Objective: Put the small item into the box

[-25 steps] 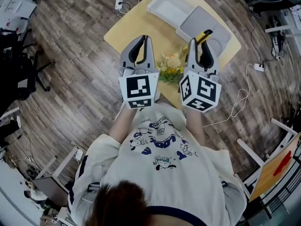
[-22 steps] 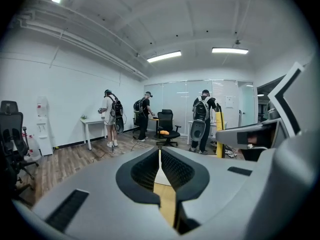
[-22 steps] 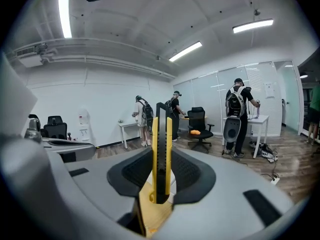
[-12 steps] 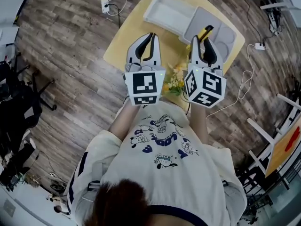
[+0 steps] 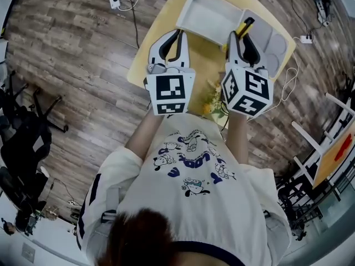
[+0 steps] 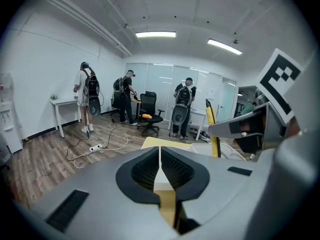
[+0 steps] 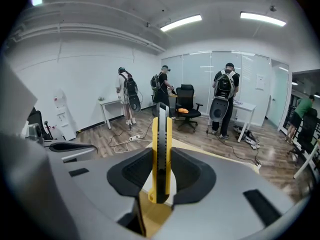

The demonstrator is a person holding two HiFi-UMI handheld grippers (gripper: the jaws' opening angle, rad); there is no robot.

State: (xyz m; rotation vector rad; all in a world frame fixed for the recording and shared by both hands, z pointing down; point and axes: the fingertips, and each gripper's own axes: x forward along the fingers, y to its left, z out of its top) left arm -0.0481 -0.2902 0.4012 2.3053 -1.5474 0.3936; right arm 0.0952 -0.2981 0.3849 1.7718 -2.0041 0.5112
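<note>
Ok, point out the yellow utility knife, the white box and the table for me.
utility knife (image 7: pixel 161 149): right gripper view, middle of its black-and-yellow body.
white box (image 5: pixel 213 16): head view, its bare inner floor.
table (image 5: pixel 206 57): head view, bare yellow top just below the box.

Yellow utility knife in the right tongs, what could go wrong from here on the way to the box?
1. The right tongs pinch the utility knife near one end, with most of it sticking out past the pads. It could pivot or slip out during the move.
2. The white box sits right beside a grey tray. If released off-target, the long knife might land on the rim or in the tray.
</note>
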